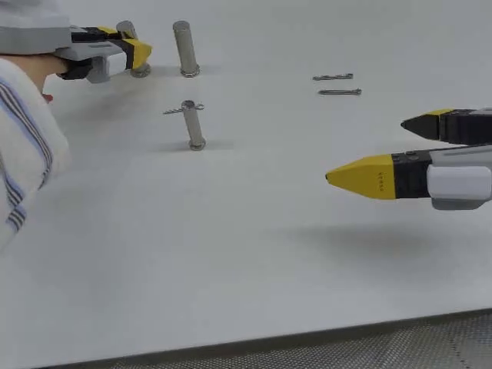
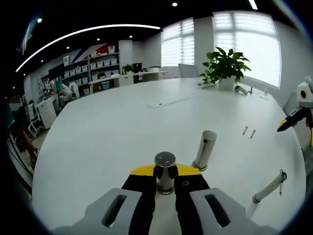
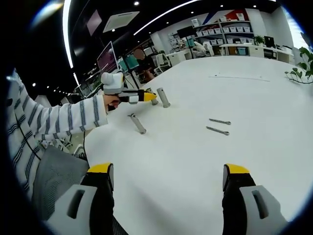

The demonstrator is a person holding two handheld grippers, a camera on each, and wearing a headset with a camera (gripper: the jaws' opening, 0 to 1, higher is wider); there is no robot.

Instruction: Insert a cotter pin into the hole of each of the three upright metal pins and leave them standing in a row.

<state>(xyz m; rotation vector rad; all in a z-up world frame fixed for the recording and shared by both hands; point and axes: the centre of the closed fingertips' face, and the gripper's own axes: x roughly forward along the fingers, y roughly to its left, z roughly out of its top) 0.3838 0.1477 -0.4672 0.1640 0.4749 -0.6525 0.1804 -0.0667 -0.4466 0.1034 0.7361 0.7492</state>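
Note:
Three metal pins stand on the white table. My left gripper is shut on the far-left pin, whose top shows behind the jaws. A second bare pin stands just right of it. Nearer, the third pin carries a cotter pin through its top hole. Two loose cotter pins lie side by side at the back right. My right gripper hovers open and empty, right of the pins.
The table's front edge runs along the bottom of the head view. A striped sleeve reaches in from the left. A potted plant stands at the table's far side, well away from the pins.

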